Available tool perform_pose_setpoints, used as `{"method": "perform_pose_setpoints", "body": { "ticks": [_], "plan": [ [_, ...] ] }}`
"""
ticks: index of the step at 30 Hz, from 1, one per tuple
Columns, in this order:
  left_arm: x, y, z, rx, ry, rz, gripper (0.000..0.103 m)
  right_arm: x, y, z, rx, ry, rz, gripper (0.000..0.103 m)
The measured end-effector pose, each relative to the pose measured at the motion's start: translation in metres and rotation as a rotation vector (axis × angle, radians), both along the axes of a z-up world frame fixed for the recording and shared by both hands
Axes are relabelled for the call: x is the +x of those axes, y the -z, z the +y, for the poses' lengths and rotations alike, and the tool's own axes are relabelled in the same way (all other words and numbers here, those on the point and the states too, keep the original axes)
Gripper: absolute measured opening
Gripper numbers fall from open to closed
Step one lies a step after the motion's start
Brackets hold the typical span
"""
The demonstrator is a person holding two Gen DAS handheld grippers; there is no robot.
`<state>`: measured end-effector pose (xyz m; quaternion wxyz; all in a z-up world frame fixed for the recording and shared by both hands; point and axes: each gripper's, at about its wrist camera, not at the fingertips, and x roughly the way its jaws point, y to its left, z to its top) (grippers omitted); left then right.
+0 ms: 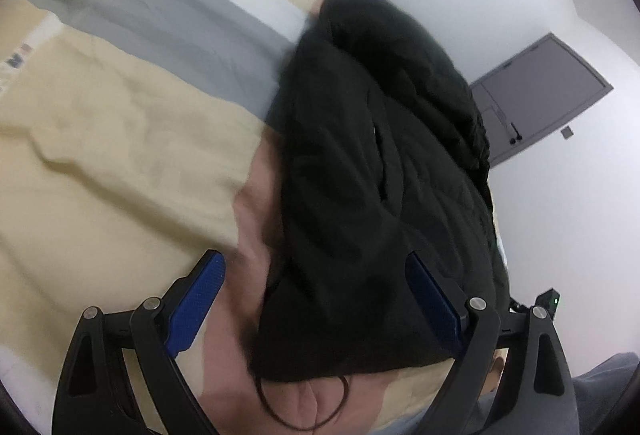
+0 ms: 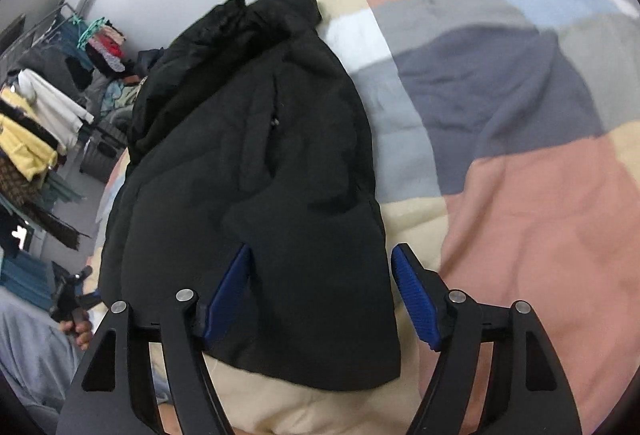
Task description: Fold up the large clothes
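Right wrist: black jacket (image 2: 256, 171) lies lengthwise, collar far end.

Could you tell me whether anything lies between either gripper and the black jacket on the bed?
Nothing visible does. The black jacket lies on the patchwork quilt with its near hem right in front of both open grippers: the left gripper and the right gripper. Only a thin dark cord loop lies at the hem.

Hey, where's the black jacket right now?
The black jacket lies on the patchwork bedspread, near its edge. The clothes rack is beyond it, on the left in the right wrist view.
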<state>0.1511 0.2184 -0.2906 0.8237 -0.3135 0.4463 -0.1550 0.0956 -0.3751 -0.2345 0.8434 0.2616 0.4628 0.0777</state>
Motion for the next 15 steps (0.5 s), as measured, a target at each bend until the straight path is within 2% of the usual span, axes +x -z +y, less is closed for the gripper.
{"method": "perform_pose_setpoints", "body": {
  "ticks": [2,4,5,6,7,11,13,15],
  "plan": [
    [0.008,0.006,-0.01,0.031,0.025,0.008,0.091,0.002,0.005,0.0,0.035,-0.005,0.007,0.072],
    [0.011,0.006,-0.015,0.067,0.009,0.006,0.091,0.004,0.008,0.0,0.074,-0.004,0.014,0.072],
    [0.012,0.005,-0.016,0.062,0.004,0.0,0.086,0.004,0.007,0.001,0.081,-0.003,0.015,0.072],
    [0.012,0.0,-0.018,0.028,0.012,-0.016,0.074,0.004,0.007,0.004,0.081,-0.005,0.014,0.074],
    [0.012,-0.006,-0.02,-0.011,0.032,-0.028,0.069,0.003,0.004,0.006,0.08,-0.013,0.006,0.075],
    [0.004,-0.028,-0.029,-0.086,0.101,-0.09,0.069,-0.001,-0.013,0.014,0.093,-0.033,-0.049,0.075],
    [0.0,-0.04,-0.03,-0.156,0.141,-0.142,0.069,-0.005,-0.021,0.015,0.128,-0.04,-0.092,0.075],
    [-0.001,-0.045,-0.032,-0.147,0.154,-0.163,0.069,-0.006,-0.026,0.017,0.163,-0.049,-0.127,0.076]
  ]
}}
